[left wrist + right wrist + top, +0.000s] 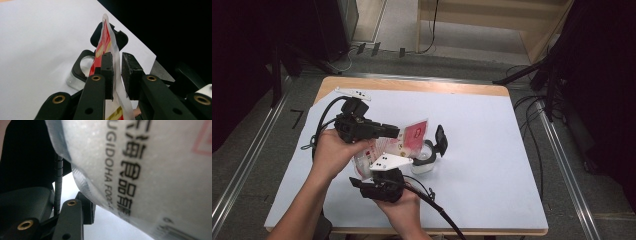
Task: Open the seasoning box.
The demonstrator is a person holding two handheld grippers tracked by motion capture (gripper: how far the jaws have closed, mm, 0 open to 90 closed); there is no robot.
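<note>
A red-and-white plastic pouch [414, 132] hangs tilted over the table between both grippers. My left gripper [398, 133] is shut on the pouch's flat top seam. In the left gripper view the pouch film [106, 42] stands edge-on in the left gripper [117, 56], between its two pads. My right gripper [379, 167], under its grey plate, is shut on the pouch's white body lower down. That white body [150, 170], printed with black lettering, presses against one finger [85, 205] and hides the other. Just below the pouch sits a clear container [426, 160] [75, 80], its hinged black lid [441, 139] [120, 40] flipped open.
A white sheet [482, 150] covers the wooden table, with free room to the right. A small white strip [353, 93] lies at the far left corner. Cables trail from both grippers, and one [442, 215] runs off the front edge. Dark stands and cables [532, 100] stand beside the table's right side.
</note>
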